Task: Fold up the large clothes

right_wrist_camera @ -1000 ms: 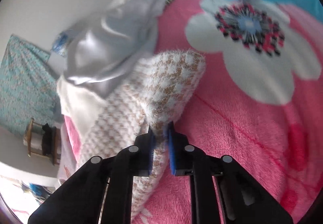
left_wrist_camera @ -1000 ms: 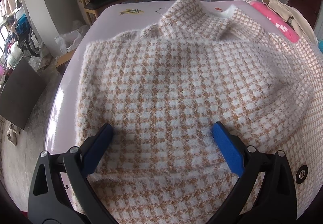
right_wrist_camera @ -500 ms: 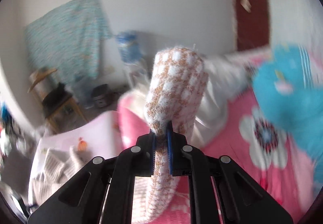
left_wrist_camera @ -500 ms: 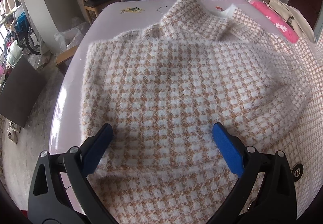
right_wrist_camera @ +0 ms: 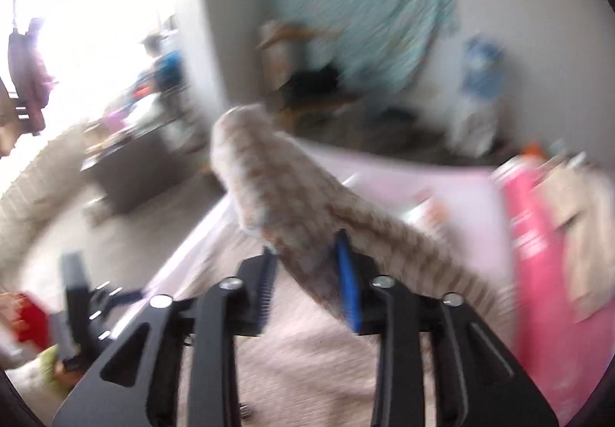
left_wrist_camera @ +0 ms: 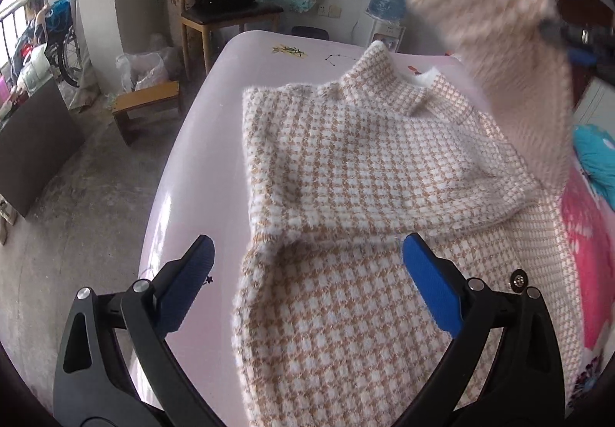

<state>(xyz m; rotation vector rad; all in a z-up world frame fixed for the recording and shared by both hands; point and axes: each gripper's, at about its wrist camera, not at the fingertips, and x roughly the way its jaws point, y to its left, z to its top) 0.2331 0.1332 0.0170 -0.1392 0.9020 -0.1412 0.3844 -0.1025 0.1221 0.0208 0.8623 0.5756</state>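
Checked sweater lies spread on the pale pink bed, collar at the far end, hem end toward the cameras; the left side is already folded in over the body. The sweater's right sleeve is up in the air, hanging blurred over the right shoulder area, cuff end topmost. Right gripper has that sleeve between its fingers; jaws are opening at this moment, the blue pad touching the knit on one side, the dark pad on the other side just clear of it, so the hold looks to be letting go rather than clamping. Frame heavily smeared. The relation that matters: the sleeve's long axis runs from the raised cuff down to the shoulder seam at the sweater's right edge, and the body lies below and to the left of the right gripper as the left wrist view shows it. Judged, the sleeve is meant to fall across the chest, toward the folded left side. Right hand is the nearer one to the sleeve; it sits high, angled downward toward the bed. Left gripper hovers low over the hem end, tilted down, jaws wide apart with nothing between them; the fabric lies beneath, not pinched.
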